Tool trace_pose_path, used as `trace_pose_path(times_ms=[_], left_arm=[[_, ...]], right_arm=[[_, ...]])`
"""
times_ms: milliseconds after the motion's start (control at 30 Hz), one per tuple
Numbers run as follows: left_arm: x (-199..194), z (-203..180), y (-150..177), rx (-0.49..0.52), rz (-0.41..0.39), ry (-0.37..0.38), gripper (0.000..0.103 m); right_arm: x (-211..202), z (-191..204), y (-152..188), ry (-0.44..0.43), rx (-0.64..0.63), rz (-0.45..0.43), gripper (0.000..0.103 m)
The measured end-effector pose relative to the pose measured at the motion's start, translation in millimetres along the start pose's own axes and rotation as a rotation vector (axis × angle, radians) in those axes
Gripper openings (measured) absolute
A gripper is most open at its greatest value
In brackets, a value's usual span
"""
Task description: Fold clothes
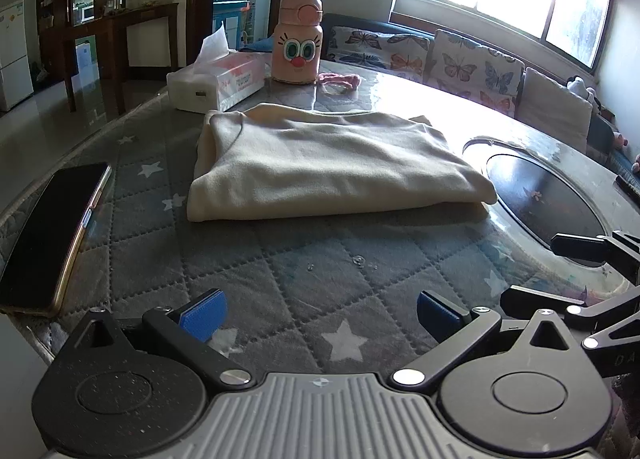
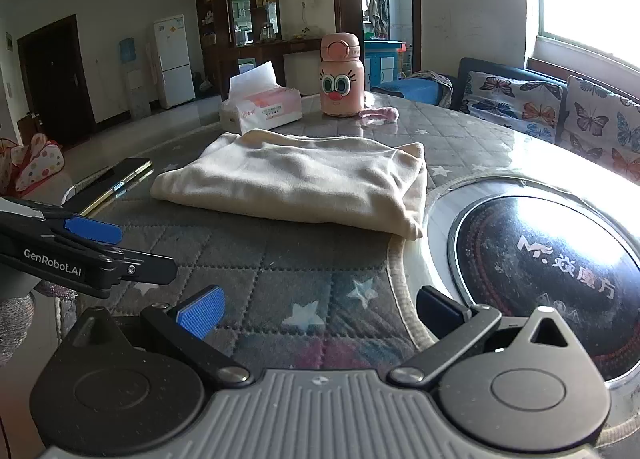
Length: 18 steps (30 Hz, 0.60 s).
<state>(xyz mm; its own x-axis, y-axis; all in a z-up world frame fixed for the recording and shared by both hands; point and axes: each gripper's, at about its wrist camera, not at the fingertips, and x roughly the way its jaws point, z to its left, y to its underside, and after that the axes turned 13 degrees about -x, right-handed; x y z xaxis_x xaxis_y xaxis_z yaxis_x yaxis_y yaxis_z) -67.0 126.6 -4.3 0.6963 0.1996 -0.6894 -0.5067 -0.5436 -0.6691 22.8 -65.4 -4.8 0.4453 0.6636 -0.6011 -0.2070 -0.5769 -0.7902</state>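
Cream garment [image 1: 328, 163], a soft, matte knit folded into a flat rectangular stack with rounded fold edges and shallow wrinkles across its top layer. It lies on the surface [image 1: 280, 267], near the middle, well apart from both grippers. The surface is round and covered by a grey quilted cloth with diamond stitching and pale printed stars, under a glossy clear sheet that reflects the window.

Left gripper [image 1: 320, 313]: black hinged arms carrying blue ribbed pads, fingers spread wide with nothing between them, only quilted cloth showing in the gap. Right gripper [image 2: 320, 313]: same build, fingers likewise fully apart and empty; it stands over the seam where the quilted cloth meets the inset cooktop [image 2: 540, 271], a circular panel of dark polished glass with white lettering and a metal rim.

At the left edge of the surface lies a smartphone [image 1: 52, 239], a thin slab with a black glossy screen and gold-toned metal frame. Behind the garment stand a tissue pack [image 1: 216, 83], a soft plastic-wrapped block with a white sheet standing out of its top, and a pink bottle [image 1: 298, 41], cylindrical and smooth, with a flip lid and a printed cartoon face. Just beside the bottle's base lies a pink fuzzy band [image 1: 340, 79].
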Motion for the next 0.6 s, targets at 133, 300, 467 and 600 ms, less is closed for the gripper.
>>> trace_pose_path(times_ms=[133, 300, 467, 600], left_arm=[[-1.8, -2.5, 1.2, 0.005, -0.003, -0.002, 0.103], [-2.1, -4.3, 2.7, 0.007, -0.001, -0.009, 0.103], [-1.3, -5.5, 4.7, 0.009, 0.004, -0.013, 0.103], [-0.8, -8.0, 6.4, 0.015, 0.007, -0.015, 0.103]], right_arm=[[-2.8, 2.6, 0.0, -0.001, -0.006, -0.002, 0.103], [-5.1, 4.9, 0.6, 0.004, -0.012, -0.002, 0.103], [-6.3, 4.2, 2.7, 0.009, -0.008, 0.002, 0.103], [-8.0, 2.8, 3.7, 0.015, -0.002, 0.000, 0.103]])
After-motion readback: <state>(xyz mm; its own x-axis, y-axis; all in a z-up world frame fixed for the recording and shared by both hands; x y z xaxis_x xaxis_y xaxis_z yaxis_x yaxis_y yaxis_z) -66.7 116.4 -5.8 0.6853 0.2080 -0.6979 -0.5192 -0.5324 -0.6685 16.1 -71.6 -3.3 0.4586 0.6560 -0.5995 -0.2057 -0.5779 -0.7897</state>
